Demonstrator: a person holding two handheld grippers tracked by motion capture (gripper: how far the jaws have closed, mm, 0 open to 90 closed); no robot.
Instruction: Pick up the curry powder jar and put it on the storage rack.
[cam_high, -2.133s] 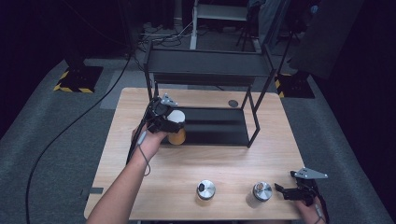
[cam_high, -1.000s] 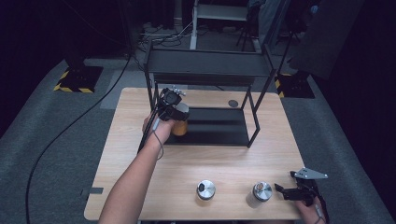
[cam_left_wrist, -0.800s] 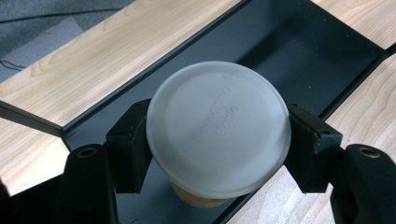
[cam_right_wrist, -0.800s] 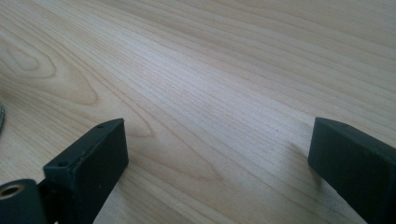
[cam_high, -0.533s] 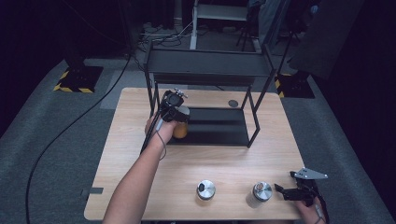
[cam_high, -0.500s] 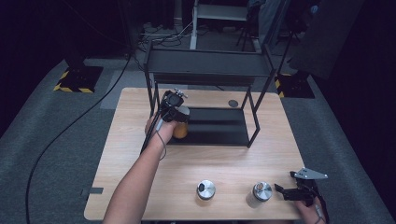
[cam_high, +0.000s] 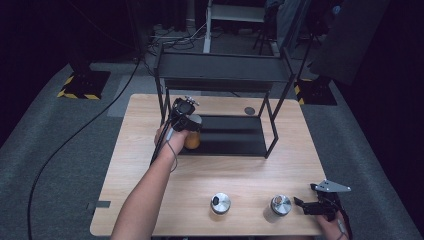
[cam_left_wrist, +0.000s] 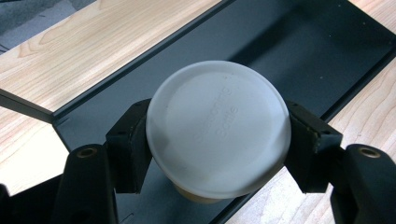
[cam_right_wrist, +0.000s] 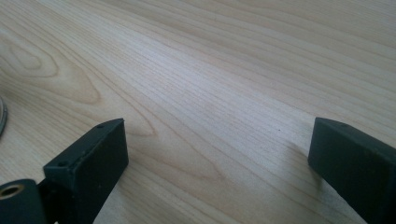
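My left gripper (cam_high: 186, 121) is shut on an orange bottle with a white lid (cam_high: 192, 137), over the left front corner of the black shelf's lower tray (cam_high: 235, 135). From above, the left gripper view has the white lid (cam_left_wrist: 217, 133) clamped between both pads (cam_left_wrist: 130, 144), with the tray (cam_left_wrist: 289, 51) below it. Whether the bottle touches the tray I cannot tell. My right gripper (cam_high: 306, 206) rests low at the table's front right, open, jaws wide apart over bare wood (cam_right_wrist: 219, 116). A silver-lidded jar (cam_high: 279, 206) stands just left of it.
A second silver-lidded jar (cam_high: 220, 203) stands at the front middle of the wooden table (cam_high: 150, 165). The black two-level shelf rack (cam_high: 225, 70) occupies the table's back half. A small dark disc (cam_high: 249, 110) lies behind the rack. A cable (cam_high: 70, 145) crosses the floor on the left.
The left gripper carried the orange bottle rightward and farther back, onto the left front corner of the lower tray. The right gripper stayed put.
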